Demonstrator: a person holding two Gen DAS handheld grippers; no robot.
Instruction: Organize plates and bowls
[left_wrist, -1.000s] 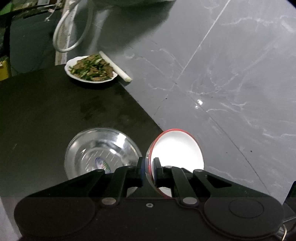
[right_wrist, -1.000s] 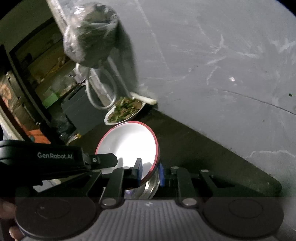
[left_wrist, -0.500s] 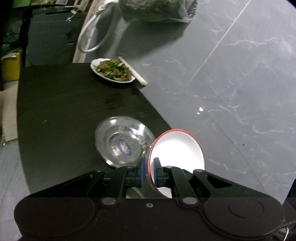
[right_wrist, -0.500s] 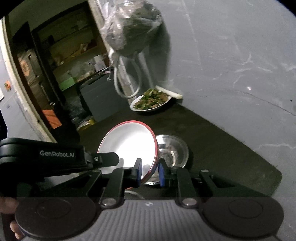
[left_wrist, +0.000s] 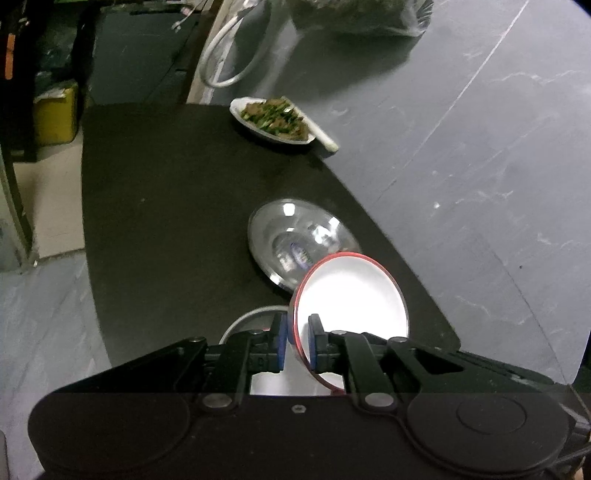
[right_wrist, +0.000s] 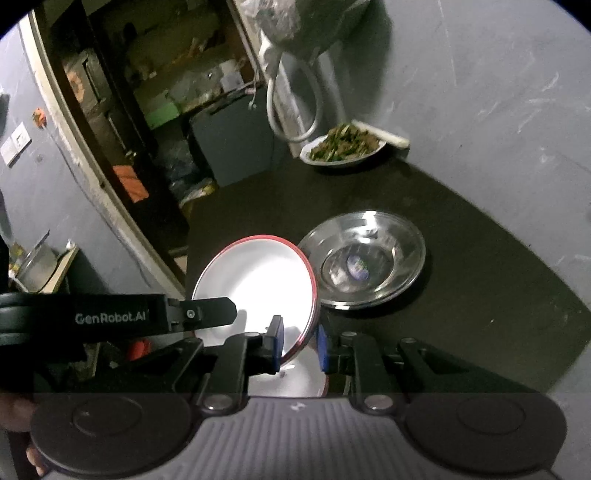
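Observation:
A white bowl with a red rim (left_wrist: 351, 302) hangs tilted over the near end of the black table (left_wrist: 166, 221). My left gripper (left_wrist: 295, 343) is shut on its rim, one blue pad inside and one outside. In the right wrist view the same bowl (right_wrist: 255, 284) has my right gripper (right_wrist: 298, 345) shut on its lower right rim, and the left gripper (right_wrist: 199, 314) reaches in from the left. An empty steel bowl (left_wrist: 295, 240) (right_wrist: 369, 266) sits on the table just beyond. Part of another white dish (left_wrist: 243, 317) (right_wrist: 306, 376) shows directly below the grippers.
A white plate of cooked greens (left_wrist: 273, 120) (right_wrist: 343, 147) sits at the table's far end, with a white stick (left_wrist: 325, 138) beside it. Grey marble (left_wrist: 480, 184) borders the table on the right. A white hose loop (left_wrist: 229, 55) and a filled plastic bag (right_wrist: 280, 18) hang beyond.
Both grippers have drawn back toward the near end of the table with the red-rimmed bowl; the steel bowl and food plate now look farther off. Another white dish has appeared below.

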